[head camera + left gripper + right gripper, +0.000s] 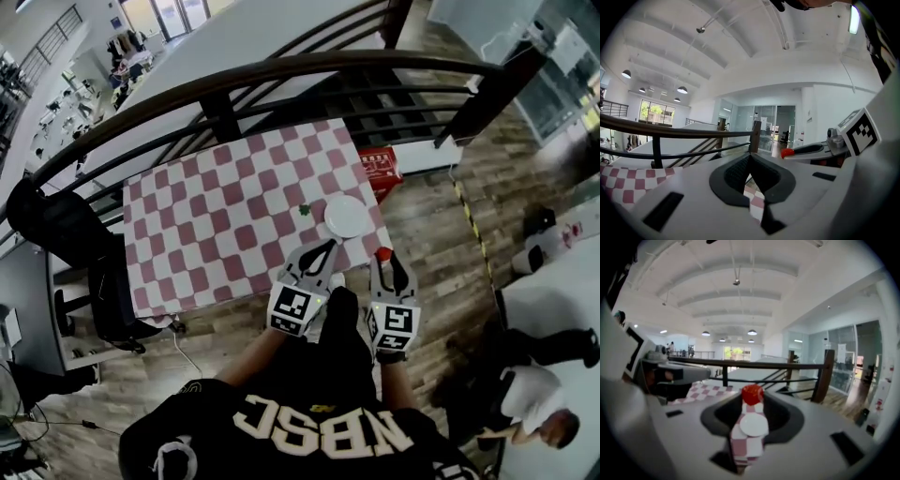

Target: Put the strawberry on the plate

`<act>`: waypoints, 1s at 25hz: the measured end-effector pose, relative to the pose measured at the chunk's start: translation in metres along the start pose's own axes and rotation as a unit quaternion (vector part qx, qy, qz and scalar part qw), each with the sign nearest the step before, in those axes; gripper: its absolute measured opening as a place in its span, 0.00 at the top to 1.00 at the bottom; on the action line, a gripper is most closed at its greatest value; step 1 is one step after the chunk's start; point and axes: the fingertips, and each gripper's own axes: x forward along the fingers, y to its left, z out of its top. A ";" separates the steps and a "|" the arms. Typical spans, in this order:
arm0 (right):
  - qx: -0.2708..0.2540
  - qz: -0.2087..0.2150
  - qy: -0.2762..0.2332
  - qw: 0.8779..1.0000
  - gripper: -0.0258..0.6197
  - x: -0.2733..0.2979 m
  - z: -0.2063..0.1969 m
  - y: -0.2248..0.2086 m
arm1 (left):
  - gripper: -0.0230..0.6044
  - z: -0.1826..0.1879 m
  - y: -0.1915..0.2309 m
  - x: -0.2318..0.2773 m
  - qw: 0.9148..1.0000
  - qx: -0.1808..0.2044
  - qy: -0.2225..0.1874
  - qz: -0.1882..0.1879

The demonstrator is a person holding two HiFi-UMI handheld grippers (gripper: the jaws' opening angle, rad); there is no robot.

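A white plate lies near the right edge of the red-and-white checkered table. The red strawberry is pinched at the tips of my right gripper, just off the table's near right corner and short of the plate. In the right gripper view the strawberry sits between the jaw tips, with the plate showing below it through the gap. My left gripper hovers over the table's near edge beside the plate, shut and empty; its pads meet at the tip.
A small green item lies on the cloth left of the plate. A dark curved railing runs behind the table. A red box sits on the wooden floor to the right, a black chair stands to the left.
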 end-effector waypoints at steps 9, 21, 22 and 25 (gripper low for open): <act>-0.048 0.052 0.050 0.996 0.74 0.095 -0.003 -0.062 | 0.94 -0.029 0.048 0.084 0.998 -0.006 0.061 0.016; -0.236 0.231 0.071 0.941 0.74 0.183 -0.006 -0.053 | 0.94 -0.056 0.088 0.147 0.994 0.013 0.109 0.007; -0.253 0.249 0.077 0.932 0.74 0.187 -0.013 -0.047 | 0.94 -0.062 0.090 0.150 0.993 0.012 0.115 0.005; -0.297 0.296 0.096 0.903 0.74 0.196 -0.044 -0.027 | 0.94 -0.083 0.093 0.154 0.991 0.008 0.134 0.000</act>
